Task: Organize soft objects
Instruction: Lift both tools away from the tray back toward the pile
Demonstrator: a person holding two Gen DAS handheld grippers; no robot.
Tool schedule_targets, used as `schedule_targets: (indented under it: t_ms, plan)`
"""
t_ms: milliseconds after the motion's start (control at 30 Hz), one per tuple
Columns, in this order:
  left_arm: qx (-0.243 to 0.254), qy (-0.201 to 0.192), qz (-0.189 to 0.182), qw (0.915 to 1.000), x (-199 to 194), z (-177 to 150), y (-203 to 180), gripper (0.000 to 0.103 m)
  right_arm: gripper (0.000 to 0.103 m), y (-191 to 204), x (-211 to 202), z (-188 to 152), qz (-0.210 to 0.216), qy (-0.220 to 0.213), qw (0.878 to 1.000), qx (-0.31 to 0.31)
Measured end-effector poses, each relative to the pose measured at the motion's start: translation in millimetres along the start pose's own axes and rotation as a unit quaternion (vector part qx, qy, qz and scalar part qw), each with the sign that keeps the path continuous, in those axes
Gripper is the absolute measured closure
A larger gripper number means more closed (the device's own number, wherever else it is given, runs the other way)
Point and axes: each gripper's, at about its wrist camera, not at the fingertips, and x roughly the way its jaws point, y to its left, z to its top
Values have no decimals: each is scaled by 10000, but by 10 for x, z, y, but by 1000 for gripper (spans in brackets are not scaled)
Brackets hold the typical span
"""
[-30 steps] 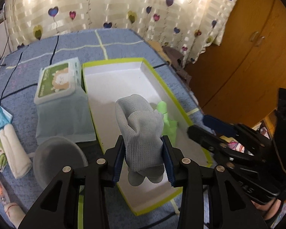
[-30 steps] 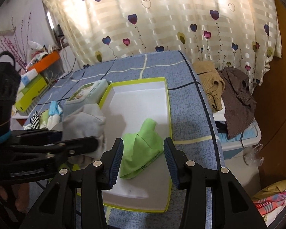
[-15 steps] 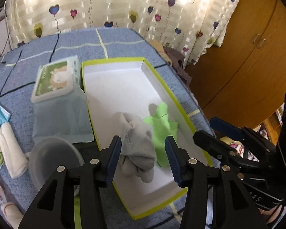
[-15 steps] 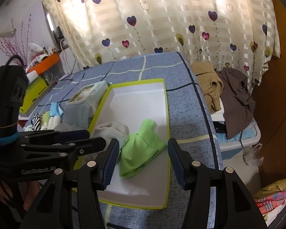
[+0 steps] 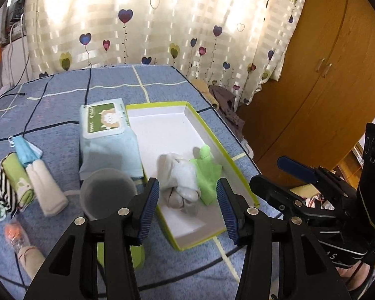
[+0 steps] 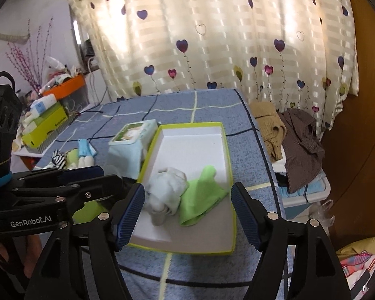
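Observation:
A grey sock bundle lies in the white box with the lime rim, touching a green cloth on its right. Both also show in the right wrist view: the grey bundle, the green cloth, the box. My left gripper is open and empty, above and short of the box. My right gripper is open and empty, over the box's near end. Several rolled cloths lie on the blue bedspread at the left.
A wet-wipes pack stands left of the box, with a translucent cup in front of it. Blue face masks lie beside the rolled cloths. Clothes hang off the bed's right side. A wooden wardrobe stands at right.
My left gripper opened and let the grey sock bundle drop into the box beside the green cloth, then pulled back and up. My right gripper opened wider and drew back.

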Motion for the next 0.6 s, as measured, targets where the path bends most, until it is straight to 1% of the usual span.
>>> schedule_targets:
  t_ms: [167, 300, 600]
  plan:
    - [-42, -190, -1, 9998, -198, -73, 73, 54, 31, 208, -106, -17, 170, -22, 9997, -197]
    - [-88, -284, -14, 9996, -319, -136, 128, 54, 31, 334, -138, -23, 166, -19, 9994, -294]
    - [-239, -327, -6, 9992, -454, -262, 275, 54, 31, 523, -160, -36, 176, 9, 9992, -371]
